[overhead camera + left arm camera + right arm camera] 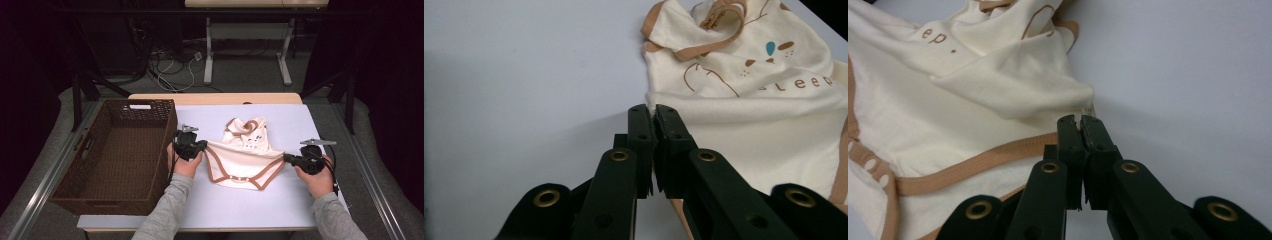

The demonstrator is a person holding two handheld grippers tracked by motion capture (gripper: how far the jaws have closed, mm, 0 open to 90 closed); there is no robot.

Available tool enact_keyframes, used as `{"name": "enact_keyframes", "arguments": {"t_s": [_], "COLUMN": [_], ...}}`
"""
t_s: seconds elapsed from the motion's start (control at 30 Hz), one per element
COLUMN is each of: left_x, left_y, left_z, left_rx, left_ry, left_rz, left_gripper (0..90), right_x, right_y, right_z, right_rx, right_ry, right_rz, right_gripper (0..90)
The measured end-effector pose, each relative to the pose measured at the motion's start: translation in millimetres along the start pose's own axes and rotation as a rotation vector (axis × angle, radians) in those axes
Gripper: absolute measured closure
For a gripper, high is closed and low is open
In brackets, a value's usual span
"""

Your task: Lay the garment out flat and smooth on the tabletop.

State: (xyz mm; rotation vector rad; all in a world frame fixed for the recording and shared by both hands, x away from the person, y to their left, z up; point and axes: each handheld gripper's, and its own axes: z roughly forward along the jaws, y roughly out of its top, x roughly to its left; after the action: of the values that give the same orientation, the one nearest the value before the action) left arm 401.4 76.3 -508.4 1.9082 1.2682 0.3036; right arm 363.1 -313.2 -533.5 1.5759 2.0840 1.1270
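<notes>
Table (pixel 300 125), pale top w/ wood edge at the far side, is carrying two things: a brown wicker basket (pixel 115 155) sitting at its left, prob. overhanging the left edge, and a cream bodysuit (pixel 245 155) lying crumpled near the middle, just beside it.

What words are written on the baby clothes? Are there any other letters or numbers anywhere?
"LEEP" - brown letters on the cream bodysuit in the left gripper view; a fold hides whatever comes before them.
"ep." - the end of the same print, seen in the right gripper view.
In the high view the print on the bodysuit is too small to read.
The wicker basket, the table and the black jaws of both tools carry no readable text.
</notes>
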Motion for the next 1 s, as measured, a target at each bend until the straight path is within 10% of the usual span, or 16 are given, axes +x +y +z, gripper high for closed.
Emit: {"name": "enact_keyframes", "arguments": {"t_s": [0.47,0.67,1.0], "left_x": [7.5,-1.4,-3.3], "left_y": [-12.5,-17.9,-28.0], "left_z": [10.5,7.4,-7.8], "left_rx": [0.019,0.027,-0.020], "left_ry": [0.028,0.069,0.004], "left_rz": [-0.024,0.035,0.046], "left_gripper": [83.6,70.2,49.7], "right_x": [-1.0,5.3,22.1], "right_y": [13.1,9.9,1.7], "right_z": [12.7,3.6,-13.7], "right_rx": [-0.016,-0.038,-0.111], "right_ry": [-0.018,-0.013,0.025], "right_rz": [-0.009,-0.035,-0.089], "right_gripper": [86.4,68.6,53.3]}}
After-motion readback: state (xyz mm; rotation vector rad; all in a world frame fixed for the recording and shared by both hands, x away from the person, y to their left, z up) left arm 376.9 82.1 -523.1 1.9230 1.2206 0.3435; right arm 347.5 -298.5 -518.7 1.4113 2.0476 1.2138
